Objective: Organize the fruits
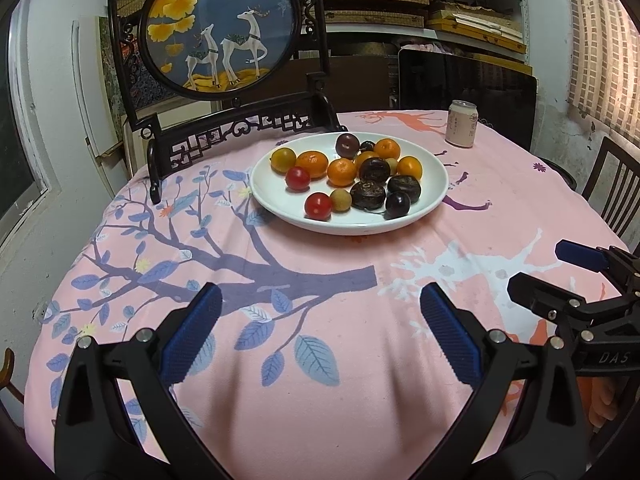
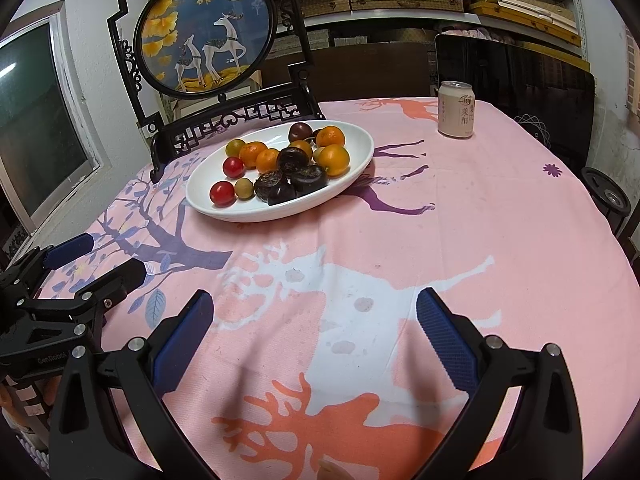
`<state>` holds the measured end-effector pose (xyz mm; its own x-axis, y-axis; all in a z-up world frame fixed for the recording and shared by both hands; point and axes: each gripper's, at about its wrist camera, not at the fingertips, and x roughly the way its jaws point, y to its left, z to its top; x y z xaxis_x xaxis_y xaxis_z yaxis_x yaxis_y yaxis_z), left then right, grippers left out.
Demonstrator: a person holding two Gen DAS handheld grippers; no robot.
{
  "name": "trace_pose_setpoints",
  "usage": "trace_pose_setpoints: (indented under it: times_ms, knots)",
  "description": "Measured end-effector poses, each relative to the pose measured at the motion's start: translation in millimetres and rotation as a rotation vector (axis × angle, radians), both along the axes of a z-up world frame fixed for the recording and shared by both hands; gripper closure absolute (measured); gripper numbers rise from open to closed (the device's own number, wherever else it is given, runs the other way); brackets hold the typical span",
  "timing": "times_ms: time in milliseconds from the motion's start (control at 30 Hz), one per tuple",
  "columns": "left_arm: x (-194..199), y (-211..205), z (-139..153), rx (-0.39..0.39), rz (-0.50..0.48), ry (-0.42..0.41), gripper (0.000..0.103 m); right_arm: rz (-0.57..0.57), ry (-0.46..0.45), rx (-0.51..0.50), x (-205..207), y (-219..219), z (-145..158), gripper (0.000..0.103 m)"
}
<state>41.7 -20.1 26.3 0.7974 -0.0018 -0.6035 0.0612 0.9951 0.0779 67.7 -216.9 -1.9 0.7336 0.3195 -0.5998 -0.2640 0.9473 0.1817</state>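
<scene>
Item: white plate [image 1: 436, 184] of mixed fruit on my pink-clothed desk [image 1: 320, 360], both tools idle.

My left hand-held gripper [image 1: 320, 312] is spread wide with nothing between its blue pads, low over the cloth; my right hand-held gripper [image 2: 314, 312] is likewise spread and empty, at 3 o'clock of the left one. The plate lies at 12 o'clock in the left view, 11 o'clock in the right view, well apart from both. Contents: orange mandarins [image 1: 342, 172], red cherry tomatoes [image 1: 318, 205], dark wrinkled fruits [image 1: 368, 195], purple plums [image 1: 347, 145], small yellow-green fruits [image 1: 341, 199]. A drink can [image 1: 461, 123] stands at the plate's 2 o'clock; a deer-painted table screen [image 1: 220, 28] stands at its 10 o'clock.
</scene>
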Motion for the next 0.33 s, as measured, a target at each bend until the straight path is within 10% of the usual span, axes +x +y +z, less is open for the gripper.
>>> trace_pose_setpoints:
  times_ms: [333]
  knots:
    - [2.2,2.2,-0.4,0.015,0.020,0.004,0.002,0.000,0.000,0.000,0.5,-0.9,0.2,0.001]
